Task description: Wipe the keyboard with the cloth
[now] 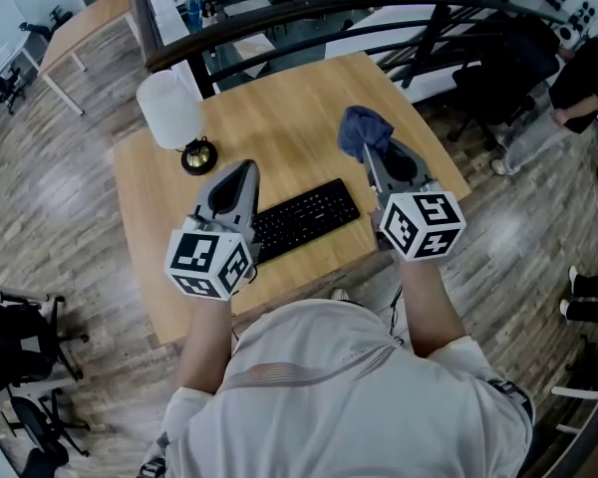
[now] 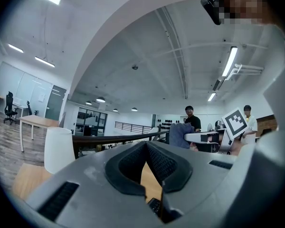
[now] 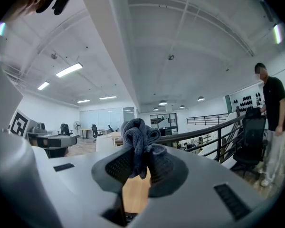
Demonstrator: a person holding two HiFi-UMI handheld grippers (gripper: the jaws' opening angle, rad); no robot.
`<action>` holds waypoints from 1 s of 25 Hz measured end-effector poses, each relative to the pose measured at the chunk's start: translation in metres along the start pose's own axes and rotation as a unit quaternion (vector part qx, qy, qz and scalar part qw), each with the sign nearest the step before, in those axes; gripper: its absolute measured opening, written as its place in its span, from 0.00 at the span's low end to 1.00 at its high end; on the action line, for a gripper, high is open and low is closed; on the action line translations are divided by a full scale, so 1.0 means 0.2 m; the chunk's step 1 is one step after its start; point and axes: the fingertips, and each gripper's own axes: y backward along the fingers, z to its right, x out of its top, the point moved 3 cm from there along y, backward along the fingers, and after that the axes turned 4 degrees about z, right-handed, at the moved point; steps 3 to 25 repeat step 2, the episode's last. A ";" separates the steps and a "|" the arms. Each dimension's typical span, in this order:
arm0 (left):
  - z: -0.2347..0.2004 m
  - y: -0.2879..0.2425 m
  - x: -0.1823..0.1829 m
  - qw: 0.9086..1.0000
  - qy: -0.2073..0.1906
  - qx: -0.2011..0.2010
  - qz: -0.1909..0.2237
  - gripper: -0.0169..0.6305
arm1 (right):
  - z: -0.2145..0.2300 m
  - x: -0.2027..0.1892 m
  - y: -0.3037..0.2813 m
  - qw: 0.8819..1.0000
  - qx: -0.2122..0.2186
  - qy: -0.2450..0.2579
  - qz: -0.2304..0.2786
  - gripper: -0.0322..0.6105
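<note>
A black keyboard (image 1: 304,217) lies at a slant near the front edge of the wooden table (image 1: 279,118). My right gripper (image 1: 373,149) is raised above the keyboard's right end and is shut on a bunched blue-grey cloth (image 1: 364,129). In the right gripper view the cloth (image 3: 138,144) sticks up between the pads. My left gripper (image 1: 246,169) hovers over the keyboard's left end, shut, with its pads (image 2: 156,163) meeting at the tips and nothing held. From the left gripper view the cloth (image 2: 179,134) shows to the right, and a sliver of keyboard (image 2: 155,205) shows below the jaws.
A white cylinder (image 1: 169,108) stands at the table's far left corner, with a small black and gold round object (image 1: 198,155) beside it. A dark railing (image 1: 309,18) runs behind the table. Office chairs (image 1: 15,352) stand at the left, and people stand at the right (image 1: 578,78).
</note>
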 end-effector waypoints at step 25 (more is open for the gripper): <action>0.01 -0.01 0.00 1.000 0.003 -0.003 0.000 0.04 | -0.01 0.00 0.00 1.000 0.001 0.003 -0.003 0.23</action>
